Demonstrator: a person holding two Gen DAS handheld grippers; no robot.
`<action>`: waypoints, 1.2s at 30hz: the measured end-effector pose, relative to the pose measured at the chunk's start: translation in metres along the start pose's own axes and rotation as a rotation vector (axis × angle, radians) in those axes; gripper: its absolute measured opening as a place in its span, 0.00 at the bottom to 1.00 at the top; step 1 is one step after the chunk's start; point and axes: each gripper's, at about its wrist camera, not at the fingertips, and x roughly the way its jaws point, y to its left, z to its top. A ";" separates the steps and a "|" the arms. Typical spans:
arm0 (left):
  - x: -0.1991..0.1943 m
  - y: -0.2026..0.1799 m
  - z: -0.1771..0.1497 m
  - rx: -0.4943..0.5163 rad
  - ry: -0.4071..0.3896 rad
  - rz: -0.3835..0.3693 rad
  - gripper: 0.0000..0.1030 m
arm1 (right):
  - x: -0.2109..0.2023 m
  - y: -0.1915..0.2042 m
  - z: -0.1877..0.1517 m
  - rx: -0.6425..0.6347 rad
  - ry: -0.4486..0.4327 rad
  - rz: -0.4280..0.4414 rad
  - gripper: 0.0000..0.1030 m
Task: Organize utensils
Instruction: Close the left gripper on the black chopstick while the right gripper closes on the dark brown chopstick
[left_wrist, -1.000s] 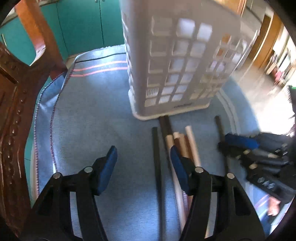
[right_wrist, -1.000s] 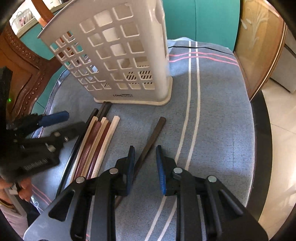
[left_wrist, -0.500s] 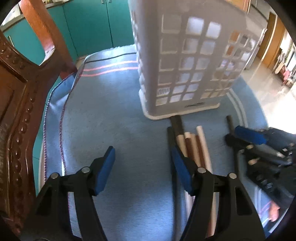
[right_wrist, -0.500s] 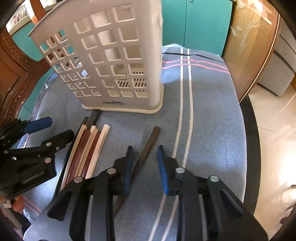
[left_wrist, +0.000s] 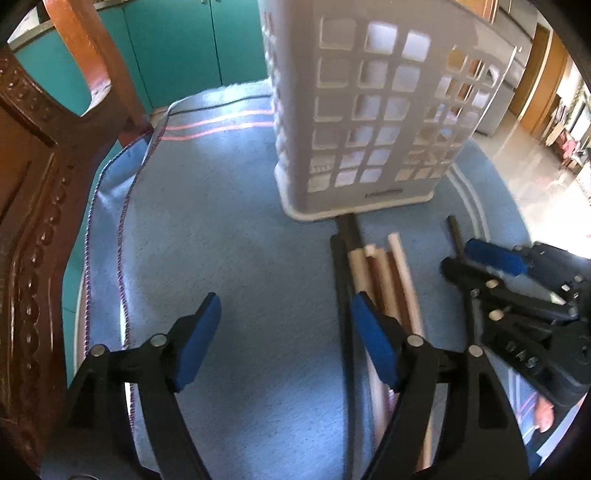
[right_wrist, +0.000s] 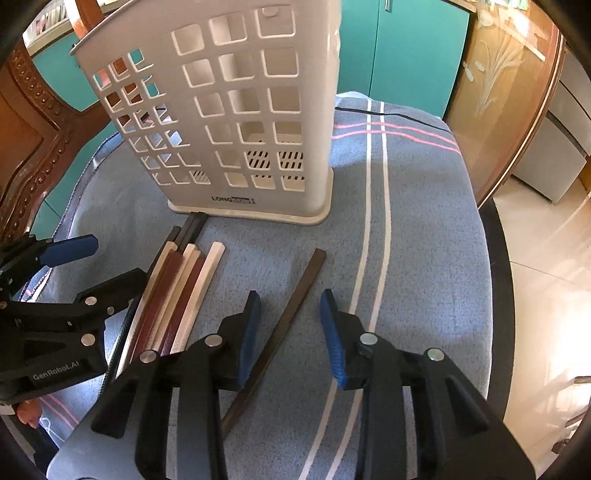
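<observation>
Right claw (right_wrist: 290, 332): jaws opening, gripping nothing, straddling the lone dark brown wooden chopstick (right_wrist: 295, 306).
Chopstick axis: runs lengthwise toward the white lattice plastic utensil holder (right_wrist: 236, 110).
Left claw (left_wrist: 284, 339): opening, empty, beside the bundled chopsticks (left_wrist: 384, 277).

blue striped cloth (right_wrist: 424, 236) spread under my work | carved wooden chair (left_wrist: 33, 206) at my left | teal cabinets (left_wrist: 192, 48) behind | etched glass door (right_wrist: 506, 96) at my right
</observation>
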 end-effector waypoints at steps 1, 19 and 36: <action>0.004 0.004 0.000 -0.002 0.000 -0.004 0.73 | 0.001 0.000 0.000 0.000 0.000 0.001 0.33; 0.022 0.014 0.007 -0.066 -0.001 0.076 0.57 | -0.003 0.011 -0.011 -0.028 -0.014 -0.022 0.38; 0.024 0.012 0.024 -0.072 0.030 -0.005 0.57 | -0.003 0.074 -0.012 -0.434 0.026 -0.083 0.15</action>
